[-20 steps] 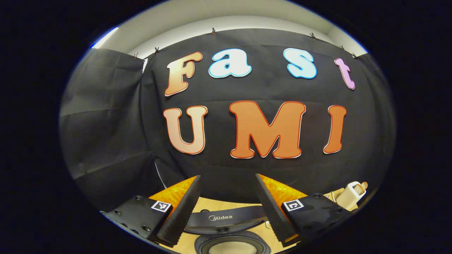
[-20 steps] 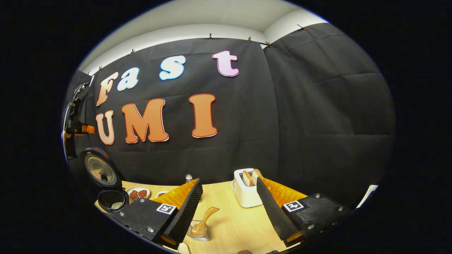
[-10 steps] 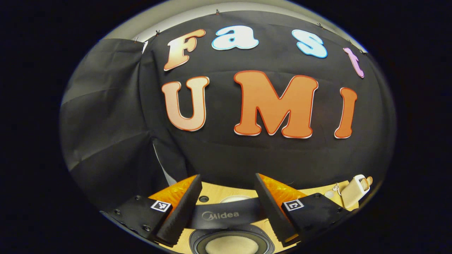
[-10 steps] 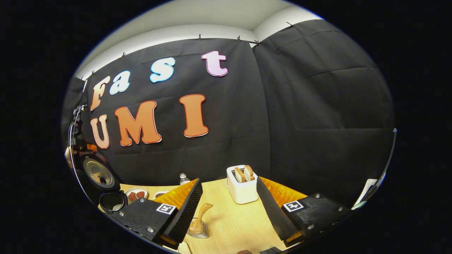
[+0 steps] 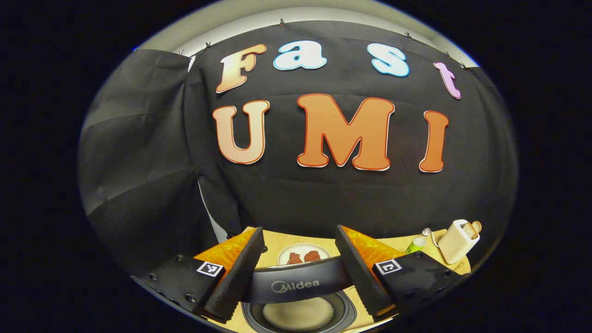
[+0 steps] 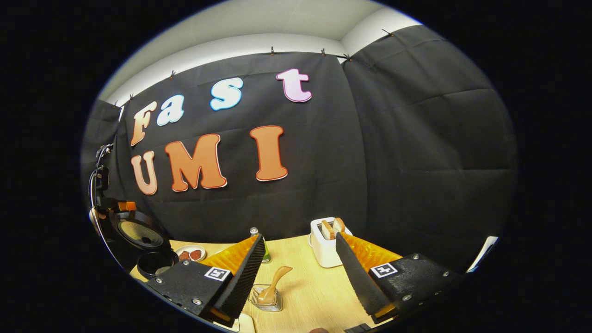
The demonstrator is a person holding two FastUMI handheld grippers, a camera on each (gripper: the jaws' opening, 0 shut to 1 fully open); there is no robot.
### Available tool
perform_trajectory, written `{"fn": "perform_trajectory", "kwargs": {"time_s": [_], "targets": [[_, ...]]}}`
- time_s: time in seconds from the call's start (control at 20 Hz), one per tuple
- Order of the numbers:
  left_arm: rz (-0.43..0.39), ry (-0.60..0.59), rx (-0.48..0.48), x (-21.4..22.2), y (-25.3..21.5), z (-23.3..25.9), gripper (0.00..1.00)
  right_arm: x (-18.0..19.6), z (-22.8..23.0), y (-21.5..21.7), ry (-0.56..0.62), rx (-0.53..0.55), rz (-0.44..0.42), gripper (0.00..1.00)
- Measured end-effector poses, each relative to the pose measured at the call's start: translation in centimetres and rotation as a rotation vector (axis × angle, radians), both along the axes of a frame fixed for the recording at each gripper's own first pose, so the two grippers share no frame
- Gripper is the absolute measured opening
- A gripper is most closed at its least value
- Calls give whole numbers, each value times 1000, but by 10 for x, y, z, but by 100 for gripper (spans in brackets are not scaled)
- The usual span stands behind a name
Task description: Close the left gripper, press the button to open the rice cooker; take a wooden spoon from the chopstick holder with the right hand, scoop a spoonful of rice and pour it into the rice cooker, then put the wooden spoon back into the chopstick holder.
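Note:
The black rice cooker's lid (image 5: 296,280) stands raised, its front edge spanning the gap between my left gripper's (image 5: 298,231) open fingers. Below it the inner pot (image 5: 298,314) holds pale rice. In the right gripper view the cooker (image 6: 155,264) sits at the far left with its lid (image 6: 138,231) tilted over the pot and the other gripper (image 6: 108,203) just above it. A wooden spoon (image 6: 274,286) stands in a wire chopstick holder (image 6: 266,301) on the table, low between my right gripper's (image 6: 299,237) open fingers, with nothing held.
A white toaster (image 6: 326,245) with bread stands at the back of the wooden table (image 6: 314,296). A small green bottle (image 6: 264,252) and a plate (image 6: 190,254) of red pieces sit behind the cooker. In the left gripper view the plate (image 5: 303,253) and toaster (image 5: 458,240) lie beyond the lid.
The cooker's lid has tipped lower over the pot, with the left gripper following above it. The left view now takes in the plate and bottle. My right gripper has stayed open over the spoon, swaying slightly.

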State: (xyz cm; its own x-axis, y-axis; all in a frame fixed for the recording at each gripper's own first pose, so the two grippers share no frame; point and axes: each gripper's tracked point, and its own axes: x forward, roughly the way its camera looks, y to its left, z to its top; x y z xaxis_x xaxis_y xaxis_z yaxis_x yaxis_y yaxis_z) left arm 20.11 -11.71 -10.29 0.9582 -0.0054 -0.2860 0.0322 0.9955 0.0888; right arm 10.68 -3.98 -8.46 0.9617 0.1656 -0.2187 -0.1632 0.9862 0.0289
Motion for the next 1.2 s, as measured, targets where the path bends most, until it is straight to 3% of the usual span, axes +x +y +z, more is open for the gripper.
{"fn": "perform_trajectory", "kwargs": {"time_s": [0.4, 0.6, 0.8, 0.9, 1.05, 1.1, 1.2], "targets": [[19, 120, -34, -87, 0, -107, 100, -7, -8, 10, 39, -7, 75, 94], [17, 84, 2, -99, -3, -131, 94, -11, -15, 4, 63, -21, 82, 94], [33, 136, 32, -110, -2, -163, 95, -14, -15, 0, 62, -49, 89, 94], [32, 93, 45, -109, -3, -157, 100, -12, -12, -4, 51, -70, 88, 94], [24, 16, 63, -112, -4, -166, 100, -11, -12, -6, 54, -73, 84, 94], [22, -9, 53, -113, -3, -165, 96, -12, -14, -7, 59, -78, 86, 94], [34, 18, 33, -115, -2, -176, 100, -12, -16, -12, 62, -108, 85, 94]]}}
